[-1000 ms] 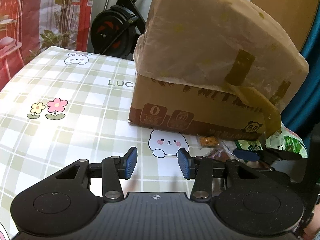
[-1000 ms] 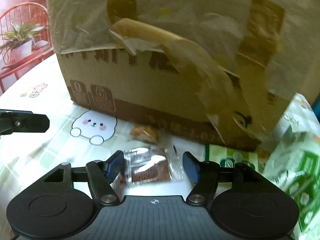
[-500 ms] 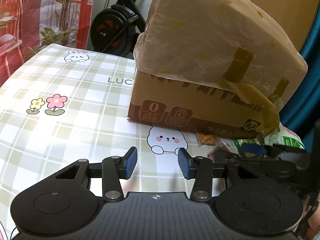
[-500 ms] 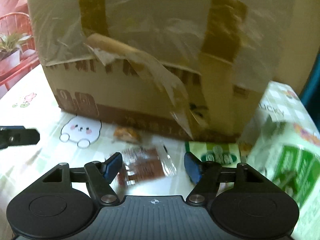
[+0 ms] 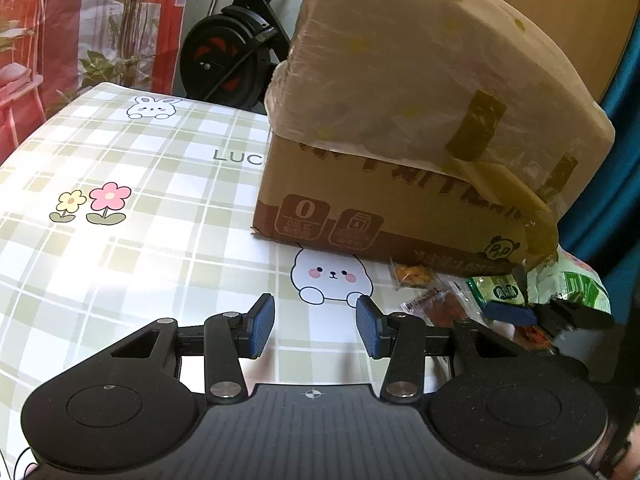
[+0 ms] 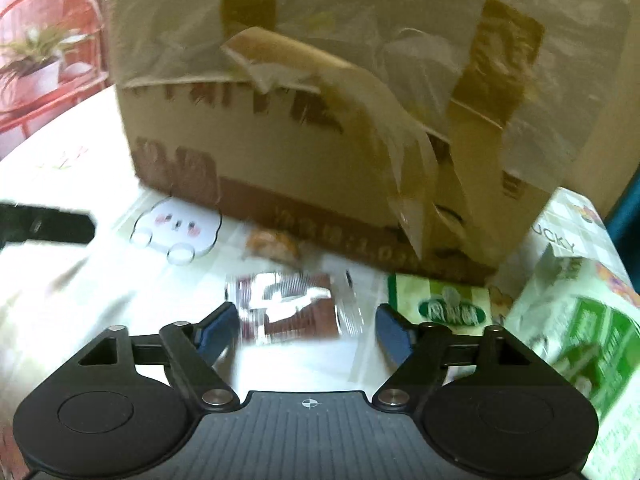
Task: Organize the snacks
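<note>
The right claw [image 6: 306, 330] has just been opening wide over a brown snack [image 6: 294, 306] on the worktop [image 5: 140, 240], not pinching it. The left claw [image 5: 316, 330] is spread, empty.

surface: table [image 5: 168, 240] under a green-and-white plaid cloth with cartoon rabbits, two flowers and "LUC…" lettering
box: taped cardboard box [image 5: 400, 208], plastic film over its top, stands at the far right of the table
orange snack: small clear packet [image 5: 410, 274], lies against the box's front edge
brown snack: clear packet with a brown bar [image 6: 294, 308], flat on the cloth in front of the box
green sachet: small green-and-white packet [image 6: 442, 306], just beside the brown one, at the box's corner
green bag: larger green-and-white bag [image 6: 580, 320], at the right edge, blurred
</note>
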`<state>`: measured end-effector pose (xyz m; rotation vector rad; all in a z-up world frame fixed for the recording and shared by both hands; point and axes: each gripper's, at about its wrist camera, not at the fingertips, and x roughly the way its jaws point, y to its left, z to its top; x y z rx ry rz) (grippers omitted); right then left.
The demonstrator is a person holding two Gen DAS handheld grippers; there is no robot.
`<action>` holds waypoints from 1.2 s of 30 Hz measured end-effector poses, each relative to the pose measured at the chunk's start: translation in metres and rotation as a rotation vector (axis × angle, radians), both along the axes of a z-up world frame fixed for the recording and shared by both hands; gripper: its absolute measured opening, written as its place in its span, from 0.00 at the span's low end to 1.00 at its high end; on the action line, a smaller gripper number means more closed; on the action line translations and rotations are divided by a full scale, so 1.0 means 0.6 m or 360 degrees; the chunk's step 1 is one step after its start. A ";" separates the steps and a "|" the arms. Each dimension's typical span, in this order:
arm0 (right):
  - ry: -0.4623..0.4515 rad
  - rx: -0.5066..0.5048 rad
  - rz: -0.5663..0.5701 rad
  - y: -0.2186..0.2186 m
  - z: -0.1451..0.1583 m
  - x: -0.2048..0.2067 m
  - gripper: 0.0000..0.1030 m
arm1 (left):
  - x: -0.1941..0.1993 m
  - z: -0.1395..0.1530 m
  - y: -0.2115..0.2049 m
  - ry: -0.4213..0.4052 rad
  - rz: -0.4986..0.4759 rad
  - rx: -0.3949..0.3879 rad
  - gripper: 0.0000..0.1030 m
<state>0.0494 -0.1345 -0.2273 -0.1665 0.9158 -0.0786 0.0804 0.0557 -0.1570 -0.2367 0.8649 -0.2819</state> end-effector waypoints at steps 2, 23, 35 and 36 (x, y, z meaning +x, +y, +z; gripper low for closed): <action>0.0005 0.0019 -0.0002 -0.009 0.004 -0.014 0.74 | -0.001 0.000 -0.002 0.0003 -0.0009 0.0004 0.46; 0.0142 0.0511 0.0098 -0.054 0.029 0.008 0.59 | -0.010 0.009 0.004 0.0009 -0.0025 -0.0010 0.46; 0.0097 0.0250 0.0393 -0.001 0.068 0.009 0.54 | -0.016 0.012 0.016 0.0011 -0.0017 -0.0022 0.46; 0.0111 0.0215 0.0424 0.004 0.060 0.017 0.56 | -0.017 0.012 0.017 0.0011 -0.0018 -0.0026 0.46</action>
